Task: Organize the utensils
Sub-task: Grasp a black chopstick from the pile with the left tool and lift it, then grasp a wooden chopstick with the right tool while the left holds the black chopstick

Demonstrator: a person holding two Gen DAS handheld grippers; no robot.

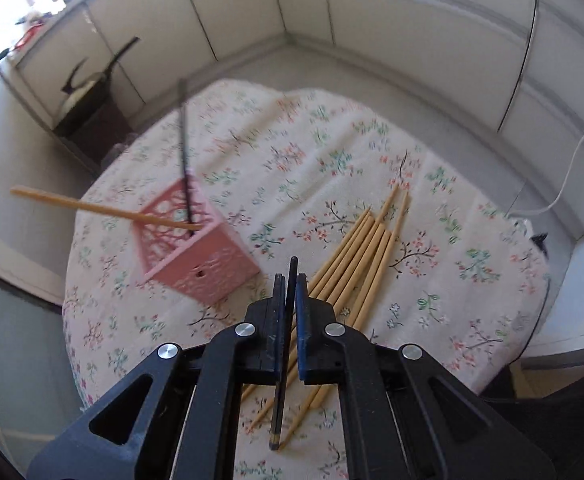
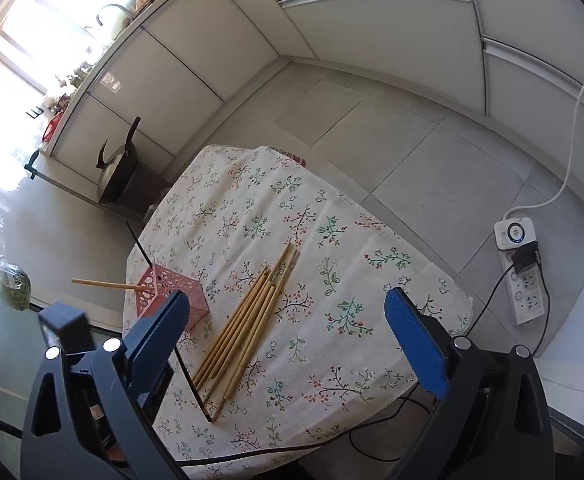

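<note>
Two grippers over floral cloth [image 2: 332, 216]. Left gripper [image 1: 290, 280] clamped tight on one dark chopstick [image 1: 281, 380], lifted off the cloth, lower end hanging free above the pile. Right gripper [image 2: 287, 320] spread wide, nothing between pads, hovering over the table. Pile of tan chopsticks [image 2: 243, 320] lying flat mid-cloth, roughly parallel. Pink holder [image 1: 195, 240] near left table edge, already with one tan stick [image 1: 91, 208] and one dark stick [image 1: 185, 160] leaning out.
</note>
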